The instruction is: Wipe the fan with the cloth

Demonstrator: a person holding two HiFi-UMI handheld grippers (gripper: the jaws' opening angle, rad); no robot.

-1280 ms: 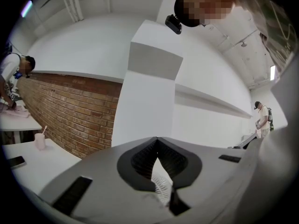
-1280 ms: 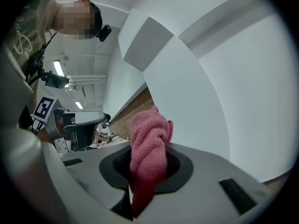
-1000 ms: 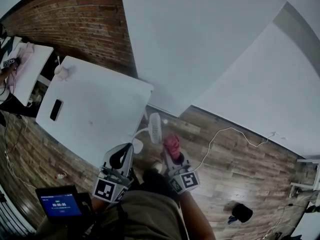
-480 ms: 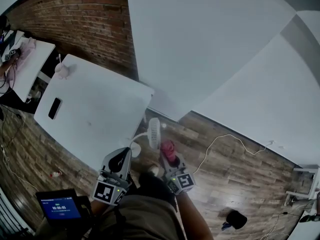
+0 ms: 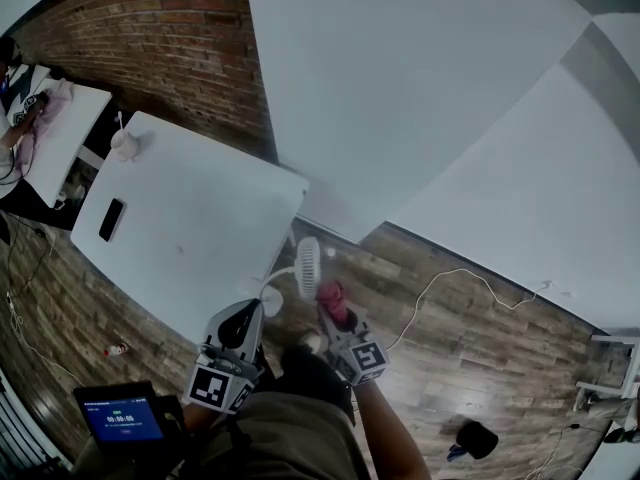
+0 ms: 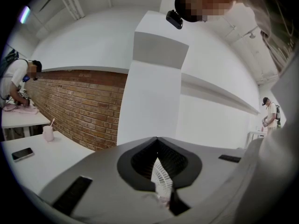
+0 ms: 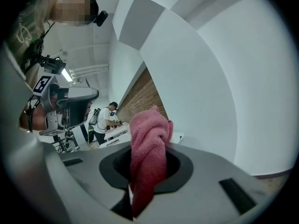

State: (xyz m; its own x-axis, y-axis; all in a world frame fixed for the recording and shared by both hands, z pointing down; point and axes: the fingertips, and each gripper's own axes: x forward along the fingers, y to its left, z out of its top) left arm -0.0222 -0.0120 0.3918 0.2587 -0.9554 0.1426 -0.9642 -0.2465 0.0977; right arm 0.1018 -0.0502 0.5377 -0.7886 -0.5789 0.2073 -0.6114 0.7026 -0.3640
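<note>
While keeping the fan (image 5: 309, 266) upright over the wooden floor (image 5: 470, 328), just off the corner of the white table (image 5: 190, 218), brings the pink cloth (image 5: 332, 298) nearer than a second back. Had it standing clear to the fan's right then. Now has it just beside the lower part of the grille, perhaps touching, though cannot tell for sure from the head view. Gets there by lowering the right gripper (image 5: 340, 318) a little. Keeps those jaws partly apart but clamped on the bunched cloth, with the loose end poking up ahead of them. Holds the left gripper (image 5: 250, 306) almost where it was, jaws pressed together low on the fan, white grille rising edge-on straight out of the gap in the left gripper view. Reads, as a judgement, as bracing finished and a wiping stroke starting or about to start. Still leaves most of the grille, and likely the far face and neck, to be rubbed.
</note>
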